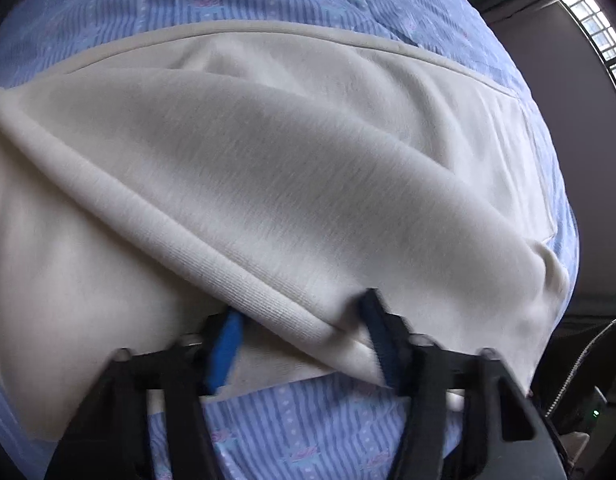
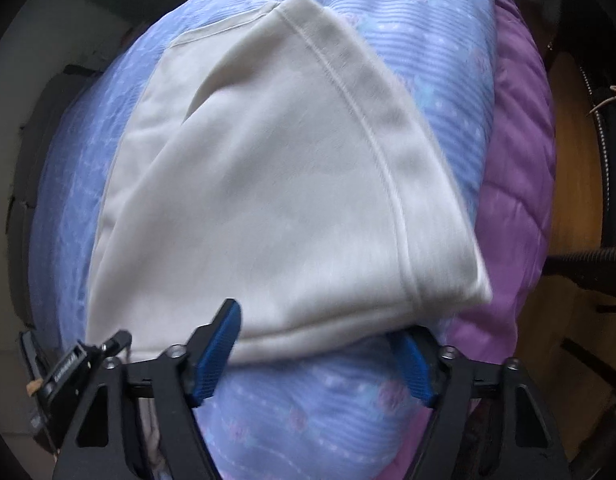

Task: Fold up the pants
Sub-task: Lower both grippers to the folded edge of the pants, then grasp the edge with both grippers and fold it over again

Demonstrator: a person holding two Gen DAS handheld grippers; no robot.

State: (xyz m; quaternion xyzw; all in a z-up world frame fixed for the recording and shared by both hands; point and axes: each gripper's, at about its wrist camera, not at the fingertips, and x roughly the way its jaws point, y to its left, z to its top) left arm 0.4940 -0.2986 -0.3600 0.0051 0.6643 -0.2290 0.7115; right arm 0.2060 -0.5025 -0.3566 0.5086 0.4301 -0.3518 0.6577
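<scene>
While the cream pants (image 1: pixel 268 168) lay spread across the bed, they covered most of the blue striped bedsheet (image 1: pixel 300 432) beneath them, and a thick folded edge of the cloth ran slantwise from the far left down toward the near right in the left wrist view. At the near end of that fold the left gripper (image 1: pixel 304 340) had the doubled edge between its two blue pads (image 1: pixel 227 350); the right-hand pad lay against the cloth and the left-hand one stood at its other side, so the fold looked pinched, though blur kept the contact from being sure. Seen from the right wrist, the pants (image 2: pixel 268 184) showed a stitched hem running from the far middle to the near right corner, and the garment lay flat on the same blue sheet (image 2: pixel 308 412). Around its near edge stood the right gripper (image 2: pixel 320 348), its blue fingers (image 2: pixel 218 354) partly parted, one at each side of the cloth's rim, and whether they pressed it I could not tell. Beyond the sheet's right side lay a purple quilted cover (image 2: pixel 516 184), and farther right a wooden floor (image 2: pixel 576 200). No container appeared in either view.
</scene>
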